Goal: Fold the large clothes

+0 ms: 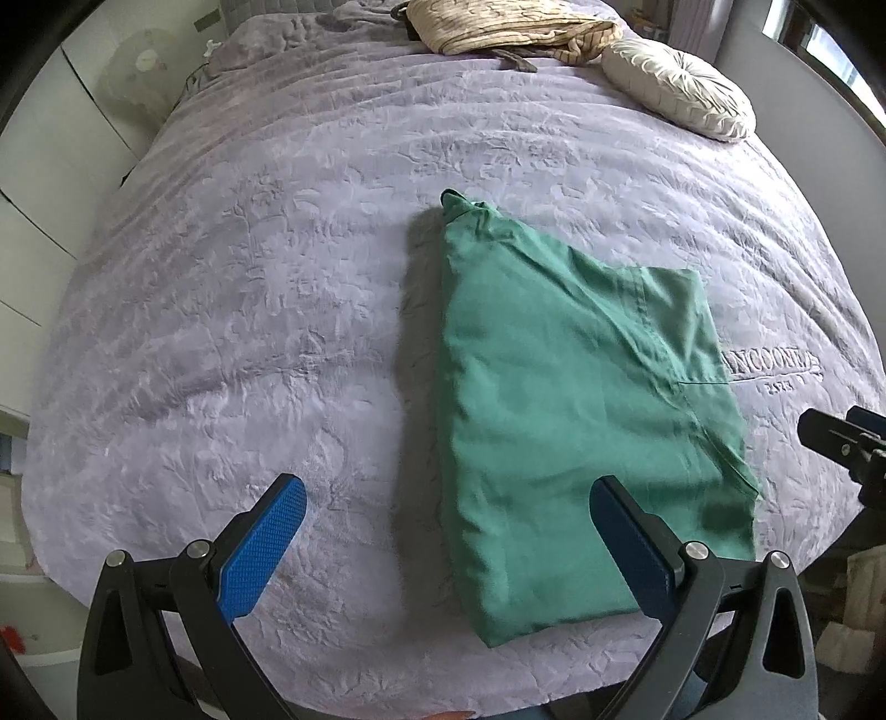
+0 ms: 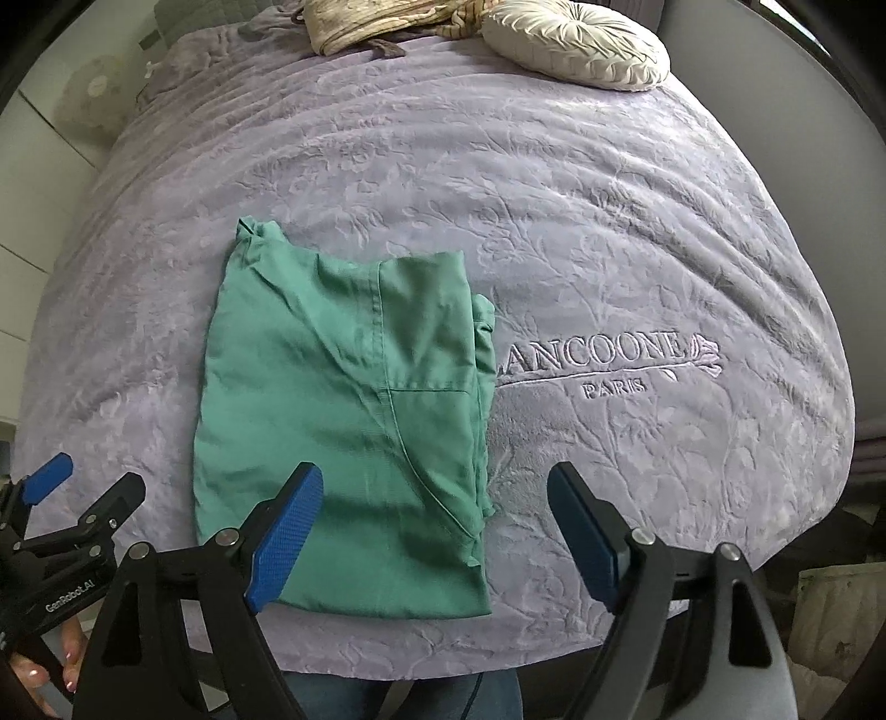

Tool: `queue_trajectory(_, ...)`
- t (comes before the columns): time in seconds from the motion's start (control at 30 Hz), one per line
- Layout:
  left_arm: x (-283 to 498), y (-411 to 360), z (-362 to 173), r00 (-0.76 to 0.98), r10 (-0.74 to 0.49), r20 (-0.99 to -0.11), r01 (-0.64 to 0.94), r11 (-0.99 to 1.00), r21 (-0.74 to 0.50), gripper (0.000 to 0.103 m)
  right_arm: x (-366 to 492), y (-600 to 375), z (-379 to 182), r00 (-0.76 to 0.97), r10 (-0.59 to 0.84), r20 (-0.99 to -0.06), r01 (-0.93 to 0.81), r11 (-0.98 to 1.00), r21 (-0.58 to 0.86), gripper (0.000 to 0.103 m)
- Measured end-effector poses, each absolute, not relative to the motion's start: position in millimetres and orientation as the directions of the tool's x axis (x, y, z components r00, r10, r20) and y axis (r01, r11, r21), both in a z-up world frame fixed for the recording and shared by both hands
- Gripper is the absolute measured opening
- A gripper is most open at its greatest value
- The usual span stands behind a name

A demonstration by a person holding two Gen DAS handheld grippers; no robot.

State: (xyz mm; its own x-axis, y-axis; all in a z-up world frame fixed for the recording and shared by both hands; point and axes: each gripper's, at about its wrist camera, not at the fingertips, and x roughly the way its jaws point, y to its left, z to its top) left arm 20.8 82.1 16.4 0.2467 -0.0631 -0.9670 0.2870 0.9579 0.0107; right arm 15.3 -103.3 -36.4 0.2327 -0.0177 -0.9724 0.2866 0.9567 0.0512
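Observation:
A green garment (image 1: pixel 576 399) (image 2: pixel 343 399) lies folded into a long flat packet on the lilac bedspread (image 1: pixel 249 310) (image 2: pixel 609 249), near the bed's front edge. My left gripper (image 1: pixel 448 504) hangs above the packet's near left corner, open, with nothing between its blue pads. My right gripper (image 2: pixel 437 498) hovers above the packet's near right edge, also open and holding nothing. In the right wrist view the left gripper's tips (image 2: pixel 72 493) show at the lower left. The right gripper's black frame (image 1: pixel 841 443) shows at the right edge of the left wrist view.
A round pleated cushion (image 1: pixel 675 88) (image 2: pixel 576 50) and a beige bundle of cloth (image 1: pixel 509 25) (image 2: pixel 376 22) lie at the far end of the bed. White cupboards (image 1: pixel 39 166) stand along the left side. A person's jeans (image 2: pixel 404 698) and a hand (image 2: pixel 50 664) show below.

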Motion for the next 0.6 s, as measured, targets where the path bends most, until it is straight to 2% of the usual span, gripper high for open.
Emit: queue_trajectory(0.6,19.6,73.1,19.3,0.254,-0.055,-0.966,0.294,0.956,0.022,0.103,15.7,-94.4,-35.3,0.233,-0.048,-0.971,0.269,0.963,0.017,0.085)
